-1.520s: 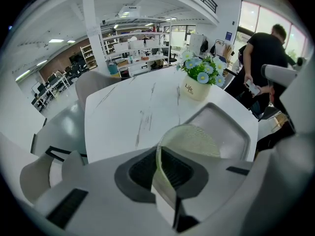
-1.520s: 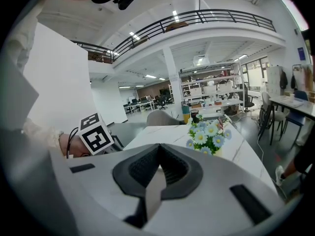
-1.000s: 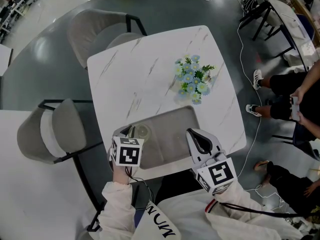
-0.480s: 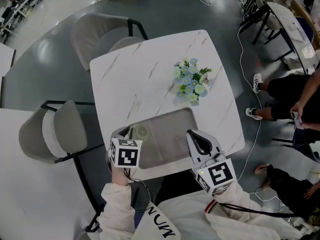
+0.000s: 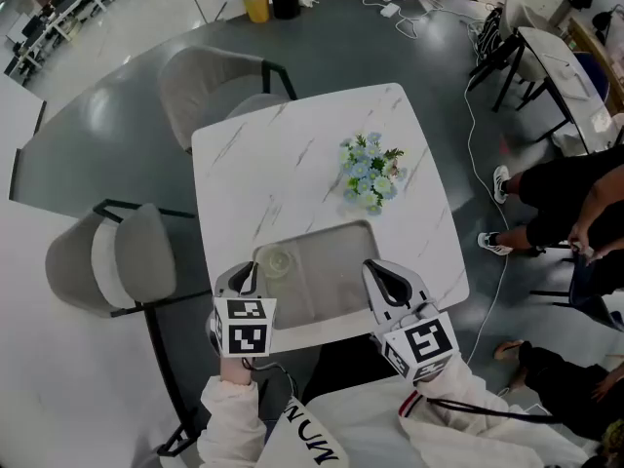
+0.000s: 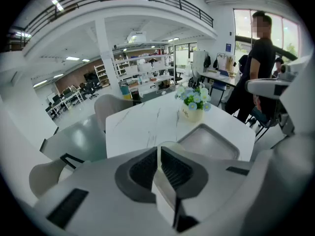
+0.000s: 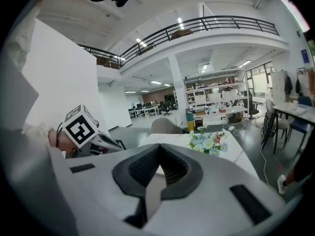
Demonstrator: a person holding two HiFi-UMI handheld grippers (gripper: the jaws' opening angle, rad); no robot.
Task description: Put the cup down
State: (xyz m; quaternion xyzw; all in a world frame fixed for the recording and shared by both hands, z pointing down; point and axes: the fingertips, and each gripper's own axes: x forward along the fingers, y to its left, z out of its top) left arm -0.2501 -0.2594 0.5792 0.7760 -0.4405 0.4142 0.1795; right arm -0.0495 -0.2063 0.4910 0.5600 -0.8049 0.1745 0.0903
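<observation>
A clear plastic cup (image 5: 276,259) sits at the near left corner of the grey tray (image 5: 341,261) on the white marble table (image 5: 292,154). My left gripper (image 5: 252,273) reaches it from the near side. In the left gripper view the jaws stand shut (image 6: 158,150), and the cup's pale rim (image 6: 173,145) shows right at their tips. My right gripper (image 5: 385,279) hovers over the tray's near right part, shut with nothing in it (image 7: 158,157).
A pot of blue flowers (image 5: 370,172) stands beyond the tray. Grey chairs stand at the table's far side (image 5: 210,76) and left side (image 5: 107,261). People sit at the right (image 5: 575,203). Cables lie on the floor there.
The head view has shifted, so more of the far floor shows. My left gripper's marker cube sits lower in the picture. The cup and tray keep their place.
</observation>
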